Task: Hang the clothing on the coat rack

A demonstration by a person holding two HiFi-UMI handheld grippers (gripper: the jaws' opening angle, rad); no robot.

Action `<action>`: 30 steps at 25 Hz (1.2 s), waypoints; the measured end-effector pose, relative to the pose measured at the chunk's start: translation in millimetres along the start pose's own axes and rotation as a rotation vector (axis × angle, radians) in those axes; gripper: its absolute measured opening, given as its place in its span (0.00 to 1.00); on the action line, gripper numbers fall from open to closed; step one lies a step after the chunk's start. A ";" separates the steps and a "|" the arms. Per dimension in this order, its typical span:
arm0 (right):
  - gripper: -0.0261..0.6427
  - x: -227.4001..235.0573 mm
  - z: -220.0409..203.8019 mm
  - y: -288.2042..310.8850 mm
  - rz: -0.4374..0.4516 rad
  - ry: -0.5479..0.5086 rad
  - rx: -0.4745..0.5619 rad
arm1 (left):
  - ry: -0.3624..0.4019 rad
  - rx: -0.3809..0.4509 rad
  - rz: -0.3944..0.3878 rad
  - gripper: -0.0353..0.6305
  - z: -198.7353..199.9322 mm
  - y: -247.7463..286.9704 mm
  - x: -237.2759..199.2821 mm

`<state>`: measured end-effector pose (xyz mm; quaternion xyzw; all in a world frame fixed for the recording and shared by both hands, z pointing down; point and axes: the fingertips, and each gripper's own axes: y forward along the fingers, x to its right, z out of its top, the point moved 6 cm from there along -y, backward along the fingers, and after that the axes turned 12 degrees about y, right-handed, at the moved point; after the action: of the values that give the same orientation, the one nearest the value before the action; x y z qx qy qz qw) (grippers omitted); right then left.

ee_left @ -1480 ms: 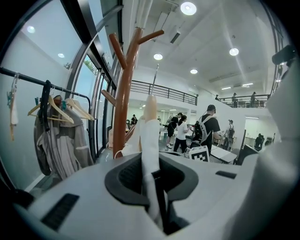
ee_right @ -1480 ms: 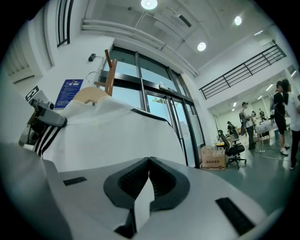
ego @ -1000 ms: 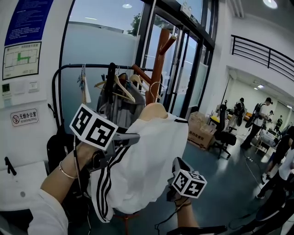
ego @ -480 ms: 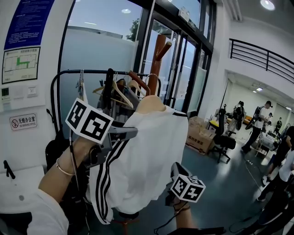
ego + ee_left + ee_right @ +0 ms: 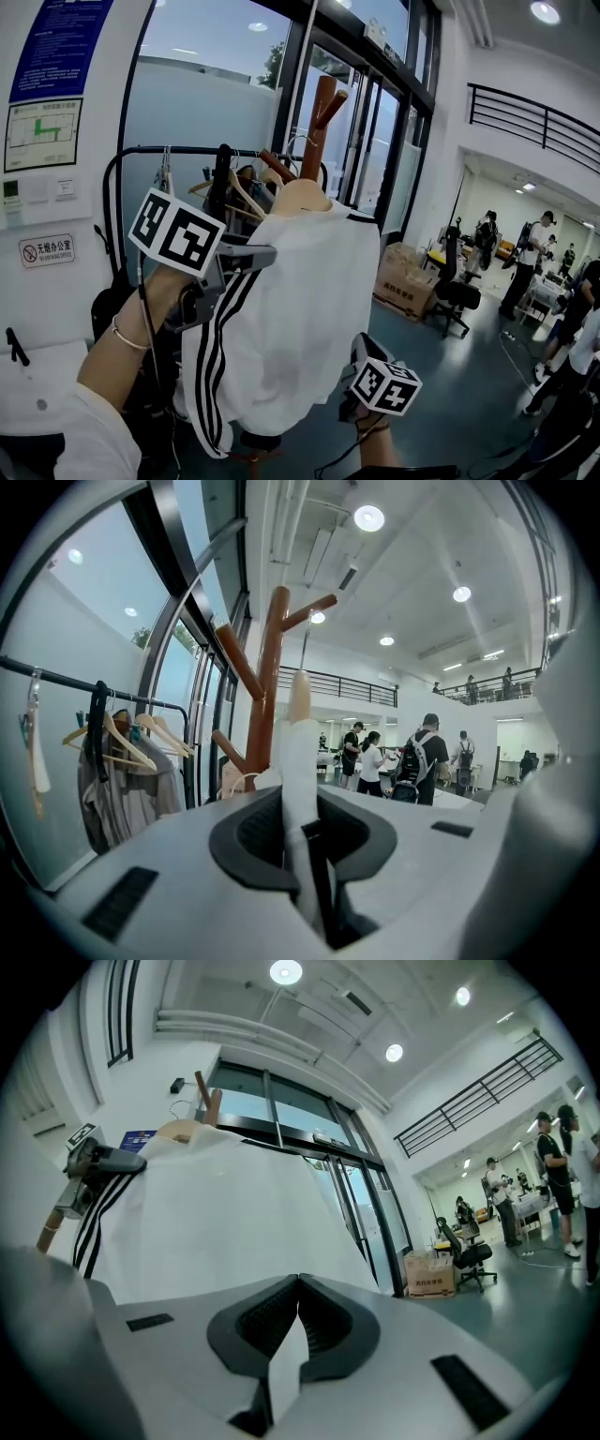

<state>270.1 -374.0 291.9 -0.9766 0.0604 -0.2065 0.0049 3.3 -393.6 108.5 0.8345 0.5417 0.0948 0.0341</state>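
Two handheld grippers are holding one white top up in front of a brown wooden coat rack. The top is draped over a pale wooden hanger, whose rounded crown is showing above the neckline. Black stripes are running down the side of the top nearest the person.

The left gripper is pinching the shoulder of the top: in the left gripper view a fold of white fabric and the pale end of the hanger are standing between its jaws, which are pressing on them. The person's left hand is carrying this gripper high, beside the shoulder of the top.

The right gripper is sitting lower, at the bottom edge of the top. In the right gripper view its jaws are closing on a thin flap of white fabric, with the rest of the top spreading above it.

The hanger's crown is lying just in front of the rack's post and its upward-slanting pegs; whether the hook is resting on a peg cannot be told.

Left of the rack, a black clothes rail is carrying wooden hangers and grey clothing. Farther right, a cardboard box and an office chair are standing on the floor, and several people are standing well beyond them.
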 end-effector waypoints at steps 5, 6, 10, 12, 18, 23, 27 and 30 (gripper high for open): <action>0.07 -4.7 0.0 3.0 0.009 -0.001 -0.002 | 0.001 0.022 0.008 0.15 11.2 -4.1 -5.0; 0.07 -4.9 -0.1 3.4 0.009 -0.001 -0.002 | 0.002 0.023 0.012 0.15 13.0 -4.6 -6.2; 0.07 -4.9 0.4 4.1 0.008 0.003 0.000 | 0.006 0.034 0.027 0.15 21.5 -6.1 -10.6; 0.07 -4.7 -0.3 5.1 0.009 0.006 -0.001 | 0.006 0.039 0.032 0.15 24.6 -5.6 -13.1; 0.07 -3.1 -3.8 7.8 0.005 0.013 -0.002 | 0.010 0.039 0.049 0.15 31.4 -2.0 -20.9; 0.07 -2.0 -4.9 5.9 -0.001 0.018 -0.003 | 0.020 0.050 0.061 0.15 43.0 -2.1 -22.8; 0.07 -0.2 -3.7 6.7 -0.001 0.023 -0.001 | -0.020 0.052 0.033 0.15 49.8 5.4 -24.6; 0.07 0.4 -3.5 6.2 0.000 0.025 -0.001 | -0.055 0.070 0.013 0.15 57.5 8.8 -26.9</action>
<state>268.4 -380.2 295.0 -0.9739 0.0604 -0.2185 0.0038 11.8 -419.0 50.3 0.8410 0.5381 0.0532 0.0191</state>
